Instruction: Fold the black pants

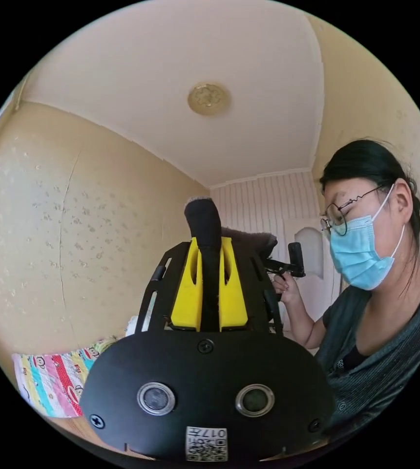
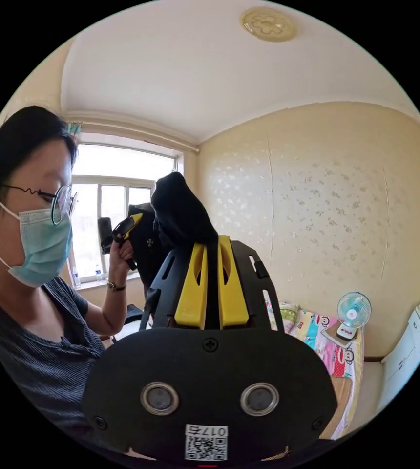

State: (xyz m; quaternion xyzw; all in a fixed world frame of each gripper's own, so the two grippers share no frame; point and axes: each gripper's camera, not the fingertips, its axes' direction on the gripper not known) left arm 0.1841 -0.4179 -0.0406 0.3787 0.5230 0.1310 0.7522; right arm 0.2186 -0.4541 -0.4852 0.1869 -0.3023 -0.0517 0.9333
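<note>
- Cream ceiling (image 1: 171, 73) and speckled yellow wall (image 2: 317, 195) lie beyond both tools, which point upward; a window (image 2: 117, 195) stands behind the person (image 2: 34, 293).
- Left gripper (image 1: 209, 244): its yellow jaws stand closed on a strip of the black pants (image 1: 204, 224), which rises just past the jaw tips.
- Right gripper (image 2: 211, 254): jaws likewise clamped on the pants, a dark bunch mounding above the tips; the other tool appears beyond it, beside the person's hand (image 2: 122, 251).
- Handling, as a judgement: soft, light, limp cloth that sags between holds; best taken at waistband or hem corners, though which edge is held cannot be told.
- No container appears; a patterned sheet (image 2: 327, 342) carries a small fan (image 2: 352, 312), below the jaws.
</note>
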